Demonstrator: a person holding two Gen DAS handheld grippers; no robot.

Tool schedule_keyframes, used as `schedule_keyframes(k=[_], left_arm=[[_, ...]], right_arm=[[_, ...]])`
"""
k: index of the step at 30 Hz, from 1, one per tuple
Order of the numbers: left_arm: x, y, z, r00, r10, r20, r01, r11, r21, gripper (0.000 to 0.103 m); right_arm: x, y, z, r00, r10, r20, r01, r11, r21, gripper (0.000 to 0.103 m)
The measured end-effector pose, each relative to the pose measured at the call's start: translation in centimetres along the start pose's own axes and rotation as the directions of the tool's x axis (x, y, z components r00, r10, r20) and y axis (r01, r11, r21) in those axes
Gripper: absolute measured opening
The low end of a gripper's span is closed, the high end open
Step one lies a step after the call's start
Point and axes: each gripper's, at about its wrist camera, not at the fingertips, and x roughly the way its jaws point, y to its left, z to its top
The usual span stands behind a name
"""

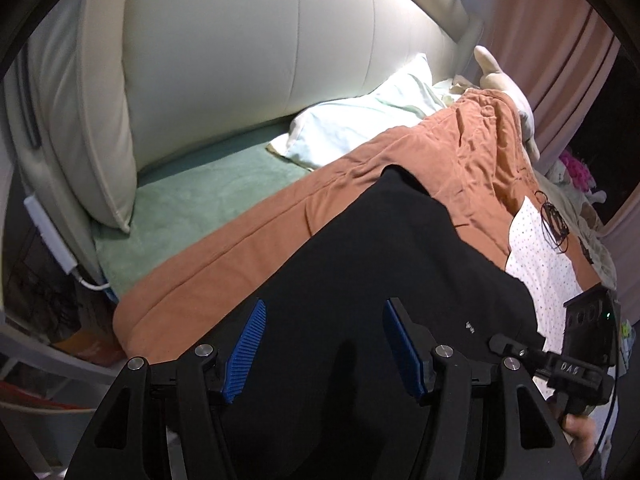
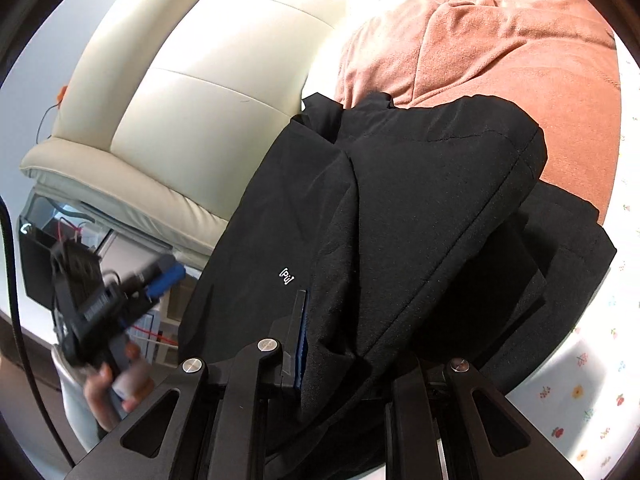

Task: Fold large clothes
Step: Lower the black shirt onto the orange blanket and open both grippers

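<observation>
Black garment [image 2: 400,208] lies folded on the orange blanket [image 1: 248,240]; the right gripper [image 2: 340,344] pinches its edge, the left gripper [image 1: 324,344] stands wide with nothing held

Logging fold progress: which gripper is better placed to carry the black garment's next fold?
Probably right: the right gripper is shut on the black garment, while the left gripper hangs over it, jaws open.

Home bedroom, cream padded headboard [image 1: 248,52], pale pillow [image 1: 360,120], rust-orange quilt [image 1: 280,216], pink curtains [image 1: 560,60]
</observation>
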Motion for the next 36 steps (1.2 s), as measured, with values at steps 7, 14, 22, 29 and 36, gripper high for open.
schedule_keyframes(k=[7, 14, 22, 29, 36], left_arm=[[-1.9, 2.4, -3.1, 0.998, 0.040, 0.039, -0.038, 0.998, -0.050, 0.062], [-2.6, 2.6, -4.8, 0.995, 0.073, 0.068, -0.074, 0.997, 0.008, 0.062], [-2.9, 4.9, -5.3, 0.988, 0.142, 0.058, -0.137, 0.988, -0.074, 0.062], [-3.0, 5.0, -6.5, 0.991, 0.124, 0.057, -0.119, 0.990, -0.077, 0.062], [-1.5, 6.0, -7.6, 0.992, 0.124, 0.032, -0.118, 0.984, -0.131, 0.064]], right_arm=[[0.3, -0.8, -1.0, 0.998, -0.056, 0.019, 0.055, 0.998, 0.034, 0.023], [-2.5, -1.9, -2.1, 0.983, -0.172, 0.057, 0.170, 0.985, 0.036, 0.033], [-7.8, -0.9, -0.4, 0.913, -0.367, 0.181, 0.369, 0.929, 0.024, 0.021], [-6.6, 4.0, 1.6, 0.933, -0.310, 0.185, 0.331, 0.939, -0.092, 0.021], [-2.5, 6.3, 0.8, 0.938, -0.330, 0.109, 0.346, 0.919, -0.191, 0.021]])
